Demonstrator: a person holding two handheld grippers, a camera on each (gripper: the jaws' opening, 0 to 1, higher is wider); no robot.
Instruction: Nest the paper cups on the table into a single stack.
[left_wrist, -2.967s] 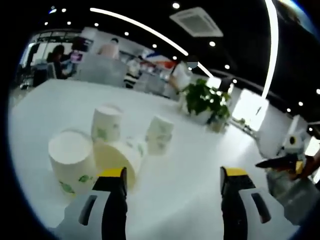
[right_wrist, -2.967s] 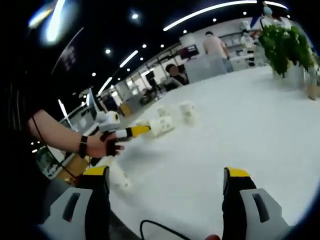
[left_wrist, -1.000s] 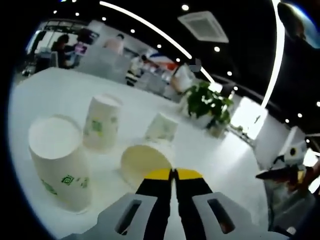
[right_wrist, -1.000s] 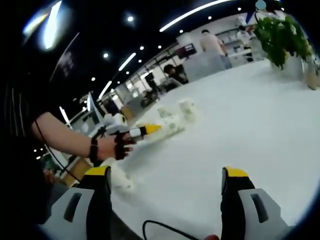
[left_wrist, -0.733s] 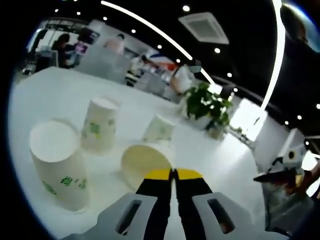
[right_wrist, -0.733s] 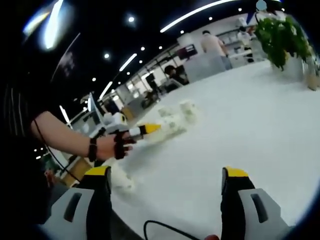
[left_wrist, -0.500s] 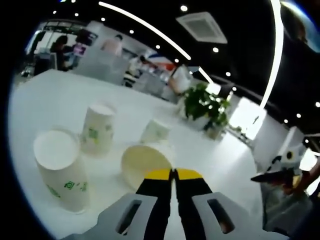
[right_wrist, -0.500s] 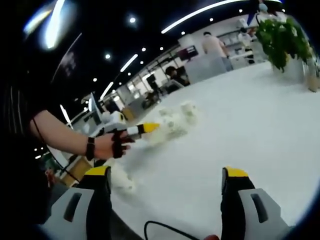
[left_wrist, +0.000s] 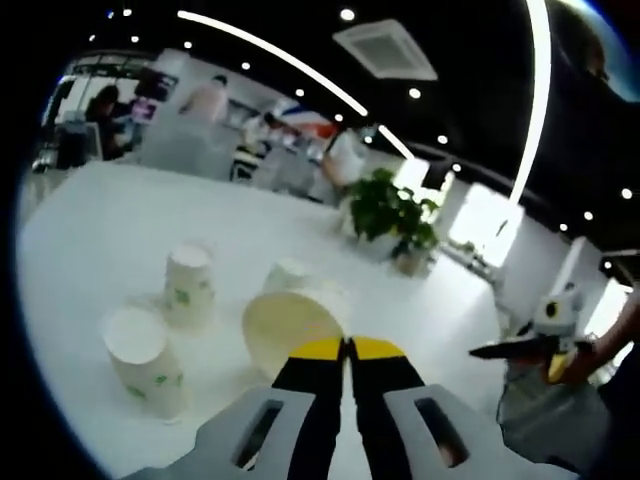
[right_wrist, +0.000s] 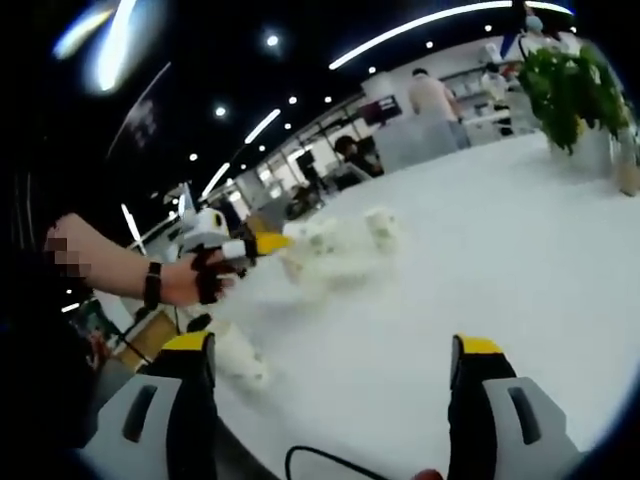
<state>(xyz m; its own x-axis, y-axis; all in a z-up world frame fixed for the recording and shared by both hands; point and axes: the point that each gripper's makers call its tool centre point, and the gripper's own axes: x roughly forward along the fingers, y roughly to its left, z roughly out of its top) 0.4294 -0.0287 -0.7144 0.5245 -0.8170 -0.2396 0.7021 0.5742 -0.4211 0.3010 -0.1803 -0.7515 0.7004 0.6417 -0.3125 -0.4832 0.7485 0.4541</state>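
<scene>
White surface (left_wrist: 110, 215) carrying three inverted paper cups: near cup (left_wrist: 145, 362), second cup (left_wrist: 188, 288), far cup (left_wrist: 287, 273). Left tongs (left_wrist: 348, 347) pressed together on rim of held cup (left_wrist: 290, 328), mouth turned toward camera, raised above the others. Right tongs (right_wrist: 335, 352) spread apart, gripping nothing, over bare surface well apart from the cups. Potted plant (left_wrist: 388, 212) at far edge. Gloved hand (right_wrist: 197, 278) around left tongs in right gripper view.
</scene>
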